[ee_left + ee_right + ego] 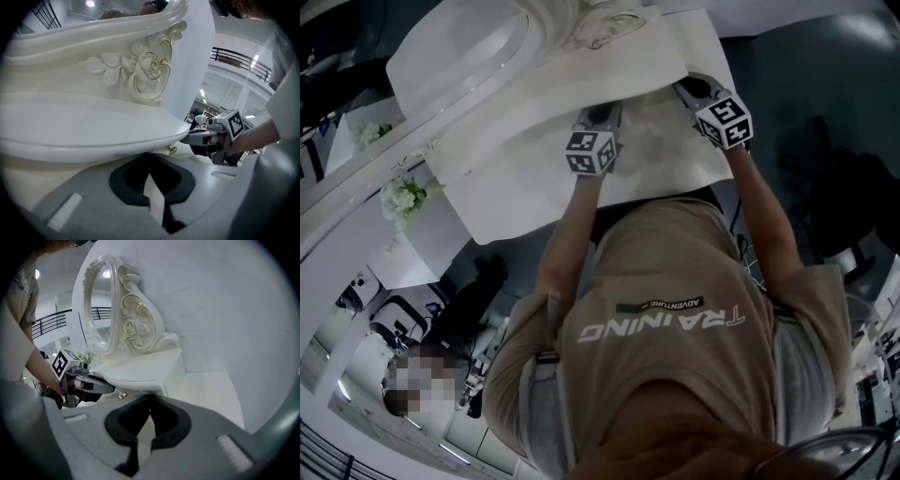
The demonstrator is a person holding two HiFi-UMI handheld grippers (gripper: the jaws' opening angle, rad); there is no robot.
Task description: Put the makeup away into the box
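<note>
1. Left gripper (pixel 150 155): your left hand holds it clenched. Its own view shows the two jaws meeting at the tips with nothing between them. The tips sit just under the rounded front lip of the white dressing table (pixel 93 136).

2. Right gripper (pixel 150 398): your right hand holds it clenched as well, the jaws together and empty. It points at the same table lip (pixel 140 369) from the other side.

3. Relative position: in the head view, the left gripper (pixel 598 117) and the right gripper (pixel 698 92) lie side by side at the table's near edge, well apart from each other. The marker cubes (pixel 591 151) face up toward you. Each gripper view shows the other gripper off to one side.

4. Fixed features:
- A small gold knob (pixel 171 150) sits under the table lip, between the two grippers. It also shows in the right gripper view (pixel 122 395).
- A carved rose with gold trim (pixel 147 72) decorates the upright piece above the tabletop.
- An oval mirror (pixel 100 305) stands upright on the table, against the pale wall (pixel 225 310).
- A bunch of white flowers (pixel 401 197) stands to the left of the table.

5. Task items: you cannot tell from any view where the makeup or the box is.
</note>
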